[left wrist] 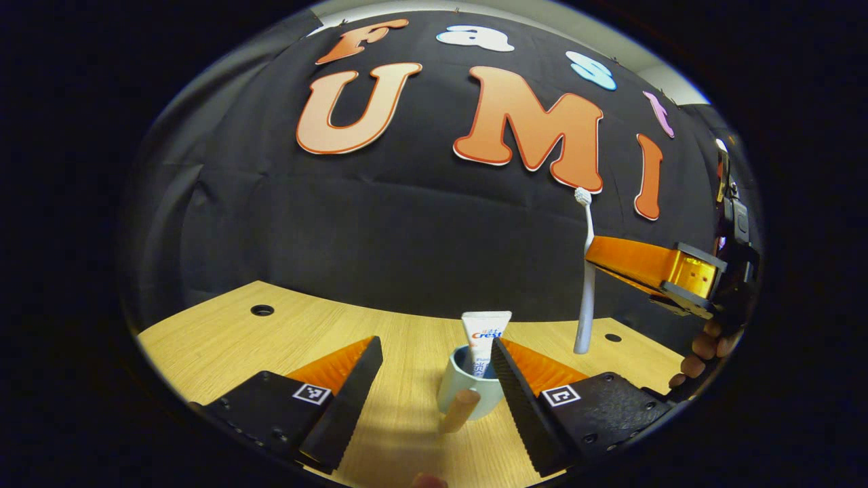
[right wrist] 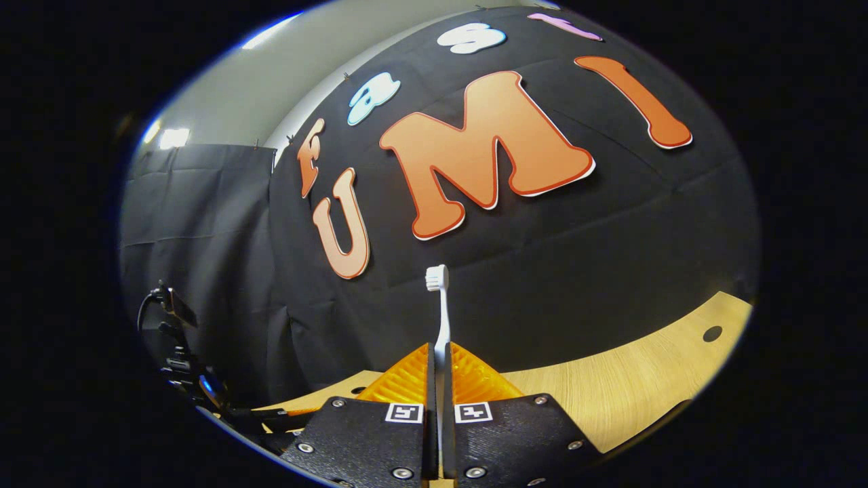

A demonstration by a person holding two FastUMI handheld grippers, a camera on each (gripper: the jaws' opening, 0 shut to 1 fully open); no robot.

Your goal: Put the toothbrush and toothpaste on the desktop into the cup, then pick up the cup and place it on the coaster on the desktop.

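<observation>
Here, the cup (left wrist: 468, 390) is seen standing upright on the wooden desktop (left wrist: 224, 339), and everything else is placed against it. In the left gripper view, the left gripper (left wrist: 434, 379) is held spread wide, its two fingers lying on either side of the cup and apart from it; nothing is gripped between them. The toothpaste (left wrist: 485, 342) is seen standing upright inside the cup, its flat crimped end rising above the rim. A pale wooden handle (left wrist: 459, 411) projects from the near side of the cup toward the camera.

To the right of the cup and above the desktop, the right gripper (left wrist: 588, 252) is seen coming in from the side, clamped on the toothbrush (left wrist: 586, 271) near the middle of its handle. The toothbrush is held nearly upright, bristles at the top; its lower end hangs beside the cup, not inside it, and whether that end touches the desktop cannot be told. Fingers of a hand (left wrist: 705, 352) are seen beneath the right gripper's body.

In the right gripper view, the right gripper (right wrist: 441, 379) is shown closed with both fingers pressed against the toothbrush (right wrist: 442, 318), whose head stands up against the dark cloth. The desktop (right wrist: 610, 386) is seen curving below.
</observation>
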